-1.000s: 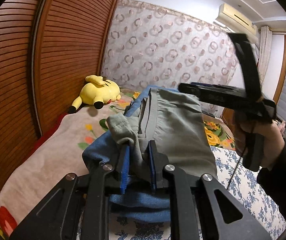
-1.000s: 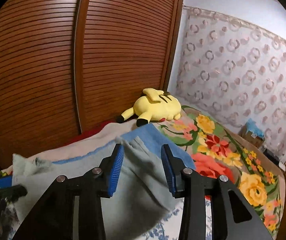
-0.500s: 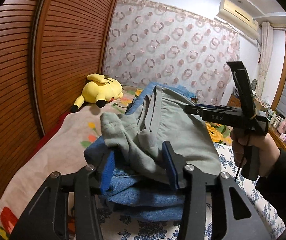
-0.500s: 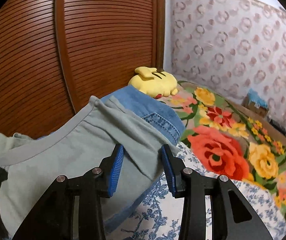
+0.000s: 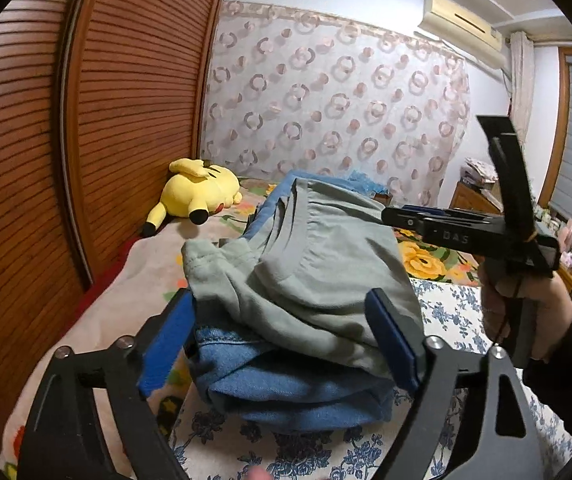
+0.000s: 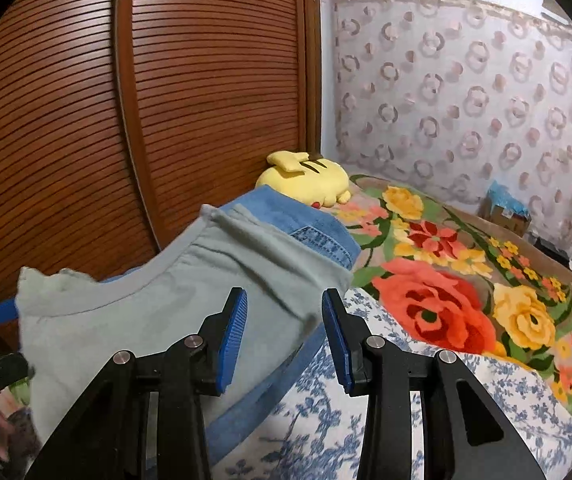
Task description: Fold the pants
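Grey-green pants (image 5: 318, 264) lie folded on top of folded blue jeans (image 5: 298, 392) on the bed. My left gripper (image 5: 282, 344) is wide open, its blue pads on either side of the stack's near end, holding nothing. My right gripper (image 6: 284, 332) is open and empty, just above the grey-green pants (image 6: 158, 312) near their edge; the jeans (image 6: 314, 228) show beneath. The right gripper also shows in the left wrist view (image 5: 466, 224), held by a hand at the pile's right side.
A yellow plush toy (image 5: 196, 192) lies at the bed's far end by the slatted wooden wardrobe (image 5: 86, 120). A floral blanket (image 6: 446, 280) and blue-flowered sheet (image 6: 326, 420) cover the bed. A curtain (image 5: 326, 100) hangs behind.
My left gripper let go of the grey-green pants, opened wide and drew back. My right gripper stayed open and shifted over the pile's edge.
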Action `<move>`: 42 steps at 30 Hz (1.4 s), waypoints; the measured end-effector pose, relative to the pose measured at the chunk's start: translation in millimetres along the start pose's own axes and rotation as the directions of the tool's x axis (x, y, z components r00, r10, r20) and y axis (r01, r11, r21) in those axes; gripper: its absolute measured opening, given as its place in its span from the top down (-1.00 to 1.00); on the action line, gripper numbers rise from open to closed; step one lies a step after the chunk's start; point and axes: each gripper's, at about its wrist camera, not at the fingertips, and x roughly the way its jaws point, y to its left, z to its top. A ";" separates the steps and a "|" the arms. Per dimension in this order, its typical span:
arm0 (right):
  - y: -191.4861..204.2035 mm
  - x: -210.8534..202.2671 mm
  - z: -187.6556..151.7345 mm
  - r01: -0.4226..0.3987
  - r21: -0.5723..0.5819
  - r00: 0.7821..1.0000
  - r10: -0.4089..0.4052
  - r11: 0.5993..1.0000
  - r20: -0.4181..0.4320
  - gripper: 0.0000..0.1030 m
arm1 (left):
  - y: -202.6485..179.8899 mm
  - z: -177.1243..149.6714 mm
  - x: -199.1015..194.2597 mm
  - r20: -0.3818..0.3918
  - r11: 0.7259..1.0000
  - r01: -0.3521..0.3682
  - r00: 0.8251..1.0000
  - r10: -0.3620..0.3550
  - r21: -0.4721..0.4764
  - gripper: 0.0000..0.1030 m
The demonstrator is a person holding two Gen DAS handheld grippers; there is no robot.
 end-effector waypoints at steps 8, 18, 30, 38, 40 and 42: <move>10.9 -39.9 -19.1 -0.013 0.005 0.999 0.013 1.000 0.035 0.22 | -6.2 -2.2 -10.6 -0.011 0.999 0.001 1.000 -0.001 0.038 -0.82; 22.9 -79.1 -38.0 -0.013 0.012 0.999 0.013 1.000 0.031 -0.17 | -15.3 -6.9 -32.7 -0.012 0.998 0.023 1.000 -0.022 0.062 -0.99; 41.1 -109.2 -54.2 0.011 0.029 1.000 -0.012 1.000 0.024 -0.59 | -20.1 -17.2 -62.8 -0.036 0.994 0.054 0.998 -0.051 0.098 -0.99; 54.4 -131.8 -71.2 0.033 0.037 0.999 -0.035 0.999 0.032 -0.59 | -20.8 -21.7 -78.4 -0.027 0.993 0.047 0.999 -0.045 0.107 -0.99; 56.8 -136.1 -75.8 0.038 0.037 0.999 -0.039 0.999 0.031 -0.59 | -19.2 -22.4 -83.1 -0.017 0.994 0.039 0.999 -0.038 0.097 -0.99; 60.2 -140.2 -80.1 0.047 0.036 0.998 -0.048 0.998 0.027 -0.59 | -17.2 -22.5 -86.5 -0.014 0.995 0.045 0.999 -0.044 0.092 -0.99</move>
